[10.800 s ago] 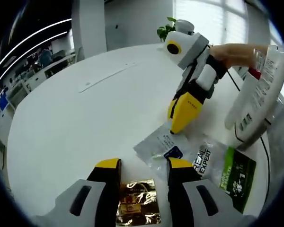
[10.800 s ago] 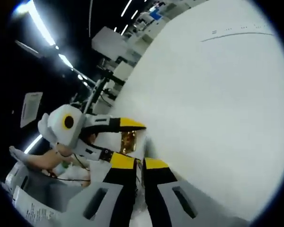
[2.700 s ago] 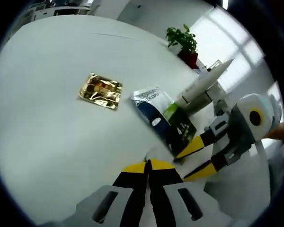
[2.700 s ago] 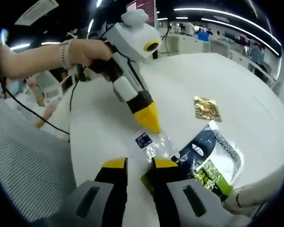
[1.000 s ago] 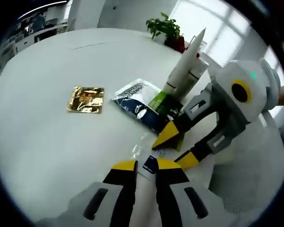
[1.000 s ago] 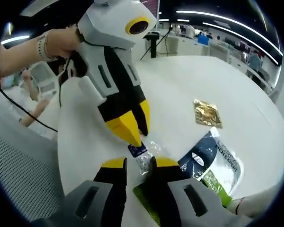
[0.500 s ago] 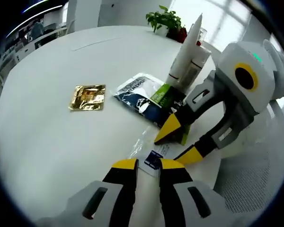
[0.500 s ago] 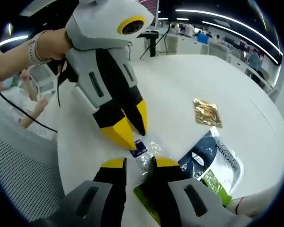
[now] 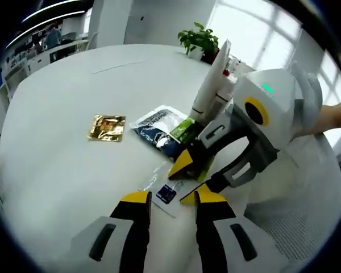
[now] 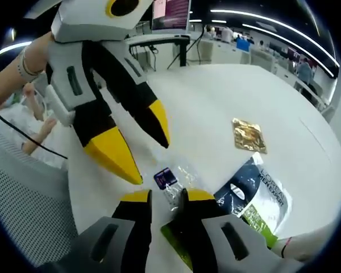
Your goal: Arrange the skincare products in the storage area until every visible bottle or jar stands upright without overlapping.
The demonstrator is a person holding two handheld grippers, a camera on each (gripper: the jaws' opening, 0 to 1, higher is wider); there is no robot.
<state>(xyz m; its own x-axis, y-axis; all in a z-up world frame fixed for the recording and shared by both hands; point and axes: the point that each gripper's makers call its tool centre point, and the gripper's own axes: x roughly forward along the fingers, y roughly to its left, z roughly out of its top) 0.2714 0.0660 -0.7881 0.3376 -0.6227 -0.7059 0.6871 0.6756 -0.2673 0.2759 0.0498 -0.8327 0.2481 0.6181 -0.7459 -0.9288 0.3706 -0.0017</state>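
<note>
Table: round white top [image 9: 62,148], open office behind.
Clear sachet: flat on the table [image 9: 165,190] [image 10: 173,181], blue label up, just ahead of both grippers.
Left gripper: jaws parted wide [image 9: 169,197], hanging above the clear sachet, holding nothing.
Right gripper: jaws narrow [image 10: 165,196], pinching the sachet's near edge.
Dark sachet: flat [image 9: 162,128] [image 10: 253,190], beside the clear one.
Gold sachet: flat, well apart [image 9: 107,127] [image 10: 249,135].
Tubes: white, upright behind the dark sachet [image 9: 213,85].
Plant: far table edge [image 9: 198,40].
</note>
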